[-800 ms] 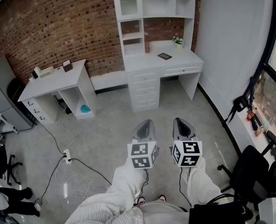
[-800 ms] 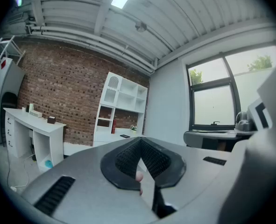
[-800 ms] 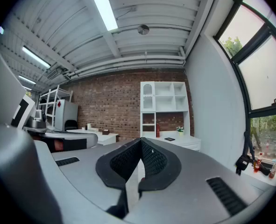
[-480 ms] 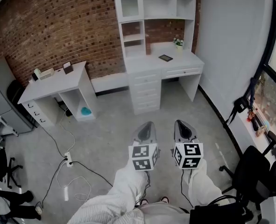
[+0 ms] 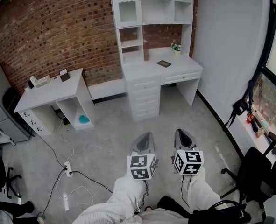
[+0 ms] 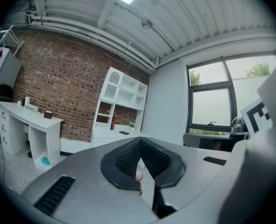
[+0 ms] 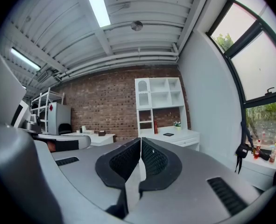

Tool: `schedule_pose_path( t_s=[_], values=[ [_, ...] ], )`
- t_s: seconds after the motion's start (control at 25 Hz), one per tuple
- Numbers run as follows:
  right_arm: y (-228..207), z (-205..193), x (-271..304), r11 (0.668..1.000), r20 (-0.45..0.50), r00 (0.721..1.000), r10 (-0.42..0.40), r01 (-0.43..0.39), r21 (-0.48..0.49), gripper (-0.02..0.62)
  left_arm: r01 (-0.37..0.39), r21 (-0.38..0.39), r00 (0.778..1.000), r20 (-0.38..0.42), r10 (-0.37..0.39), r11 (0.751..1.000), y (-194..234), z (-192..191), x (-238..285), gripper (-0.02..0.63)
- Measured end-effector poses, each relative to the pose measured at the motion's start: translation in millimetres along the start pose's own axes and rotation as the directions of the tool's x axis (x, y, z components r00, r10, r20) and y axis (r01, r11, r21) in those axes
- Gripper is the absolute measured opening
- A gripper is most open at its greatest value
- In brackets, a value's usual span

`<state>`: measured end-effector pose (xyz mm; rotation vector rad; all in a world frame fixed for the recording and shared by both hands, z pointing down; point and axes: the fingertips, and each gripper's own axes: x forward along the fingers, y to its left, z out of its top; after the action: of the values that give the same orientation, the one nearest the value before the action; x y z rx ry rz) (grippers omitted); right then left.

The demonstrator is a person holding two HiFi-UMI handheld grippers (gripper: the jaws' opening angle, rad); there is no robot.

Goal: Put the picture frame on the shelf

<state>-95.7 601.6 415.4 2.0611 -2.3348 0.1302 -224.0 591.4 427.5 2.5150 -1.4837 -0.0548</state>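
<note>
The picture frame (image 5: 164, 63) is a small dark rectangle lying flat on the white desk (image 5: 147, 69) against the far brick wall. Above the desk rises the white shelf unit (image 5: 152, 6), its open compartments bare. Both grippers hover over the floor, well short of the desk. My left gripper (image 5: 145, 136) is shut with nothing in it, and my right gripper (image 5: 181, 134) beside it is shut and empty too. The frame (image 6: 123, 133) shows as a tiny dark spot in the left gripper view, beyond the gripper (image 6: 140, 141). It also appears in the right gripper view, where the frame (image 7: 168, 134) lies beyond the gripper (image 7: 140, 141).
A small potted plant (image 5: 176, 47) stands on the desk behind the frame. A second white desk (image 5: 49, 85) with small items stands at left, a teal object (image 5: 83, 120) beneath it. A power strip and cables (image 5: 67, 158) lie on the floor. Black chairs (image 5: 252, 171) stand at right by the window.
The desk and shelf unit have slid slightly down in the head view, and both grippers sit a little lower in it. Both stay shut and empty.
</note>
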Motion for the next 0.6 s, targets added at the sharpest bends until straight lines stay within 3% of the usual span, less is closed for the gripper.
schedule_pose_path(
  t_s=[0.24,0.6],
  values=[
    [-4,-7,36,1.000,-0.014,1.000,0.012,-0.013,-0.009,0.025,-0.005,-0.031,1.000,-0.015,0.005,1.000,18,-8,29,-0.001],
    [-42,-7,119,1.000,-0.017,1.000,0.026,-0.026,0.004,0.025,-0.042,-0.006,0.999,-0.010,0.041,0.999,39,-1,110,-0.001]
  ],
)
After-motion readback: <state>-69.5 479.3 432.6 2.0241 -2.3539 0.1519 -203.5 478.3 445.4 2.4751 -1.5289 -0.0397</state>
